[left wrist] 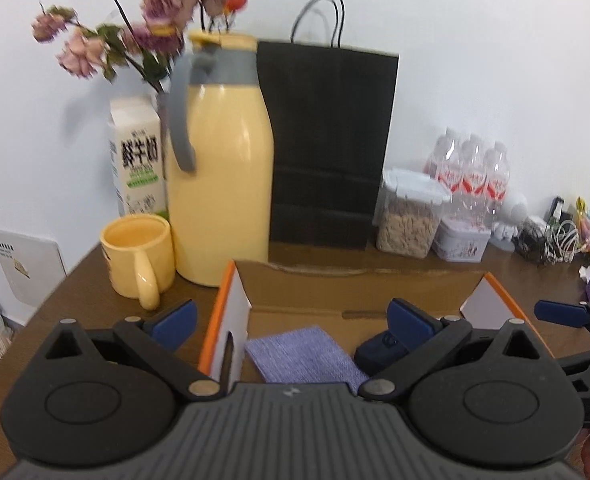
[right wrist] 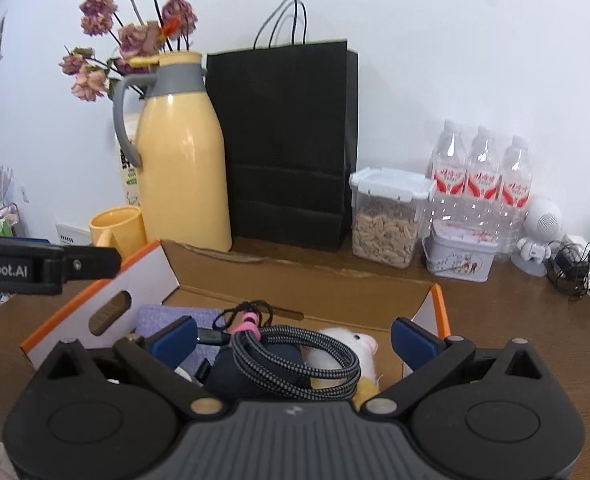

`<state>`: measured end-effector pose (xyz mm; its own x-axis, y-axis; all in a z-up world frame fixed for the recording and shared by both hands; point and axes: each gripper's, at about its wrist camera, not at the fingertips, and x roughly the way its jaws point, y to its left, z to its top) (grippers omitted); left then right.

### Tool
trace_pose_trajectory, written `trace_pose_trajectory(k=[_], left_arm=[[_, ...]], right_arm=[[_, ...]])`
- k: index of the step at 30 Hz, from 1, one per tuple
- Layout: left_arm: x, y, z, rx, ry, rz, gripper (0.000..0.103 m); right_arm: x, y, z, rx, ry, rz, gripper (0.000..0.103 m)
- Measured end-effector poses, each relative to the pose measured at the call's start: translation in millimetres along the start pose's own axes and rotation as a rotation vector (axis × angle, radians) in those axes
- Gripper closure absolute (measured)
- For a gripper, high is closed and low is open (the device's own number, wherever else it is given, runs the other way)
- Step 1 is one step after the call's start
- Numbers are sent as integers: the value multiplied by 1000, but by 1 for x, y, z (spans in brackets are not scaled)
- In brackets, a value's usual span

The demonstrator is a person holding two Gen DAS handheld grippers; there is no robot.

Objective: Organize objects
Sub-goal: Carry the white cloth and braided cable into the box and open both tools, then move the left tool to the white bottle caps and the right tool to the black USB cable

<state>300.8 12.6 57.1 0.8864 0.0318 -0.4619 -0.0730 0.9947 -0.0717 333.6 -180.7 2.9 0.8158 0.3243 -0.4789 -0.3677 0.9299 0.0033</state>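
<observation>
Left wrist view showed the left gripper [left wrist: 293, 322] with its jaws spread wide and nothing between the blue pads, hanging over an open cardboard box [left wrist: 231, 300] on the brown counter [left wrist: 75, 292]. Inside the box lay a purple cloth [left wrist: 305, 354] flat on the bottom, with a dark blue pouch [left wrist: 377, 350] just beside it to the right. A yellow mug [left wrist: 137, 254] stood near the box's left flap, touching or nearly touching a yellow jug [left wrist: 221, 188]. Behind the jug were a milk carton [left wrist: 137, 156] and dried flowers [left wrist: 155, 12]; a black bag [left wrist: 327, 140] stood beside the jug against the wall.

Right wrist view showed the right gripper [right wrist: 293, 340] with jaws likewise spread and empty, above the same box [right wrist: 95, 292]. There the cloth [right wrist: 167, 316] sat at the left, a coiled braided cable [right wrist: 295, 360] lay on top of the pouch [right wrist: 231, 372], and a white plush toy [right wrist: 347, 344] rested to the right of them. A clear container [right wrist: 387, 220] of grain, a small tin [right wrist: 461, 256] and three water bottles [right wrist: 483, 176] stood along the wall to the right of the bag [right wrist: 283, 148].
</observation>
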Motion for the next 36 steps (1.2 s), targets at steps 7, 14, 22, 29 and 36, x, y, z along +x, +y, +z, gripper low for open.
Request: trace_pose_trajectory(k=[7,14,22,29,36], left_arm=[[-36,2,-8,9,-48,27,0],[-69,8,-23,4,-36,49,0],[-100,12,-47,24,-18,85,0],[-115,24,-70,23,23,129,0],[-122,40,-95,18,78,160,0]], right_arm=[[-33,5,-3,-6,-40,1,0],[-68,6,-19,0,-41,-10,0],[-99,3,-52,3,9,-37,0],[-111,-5,-87,10,93,-59,0],[-109,-7,-120,12,180,-65,0]])
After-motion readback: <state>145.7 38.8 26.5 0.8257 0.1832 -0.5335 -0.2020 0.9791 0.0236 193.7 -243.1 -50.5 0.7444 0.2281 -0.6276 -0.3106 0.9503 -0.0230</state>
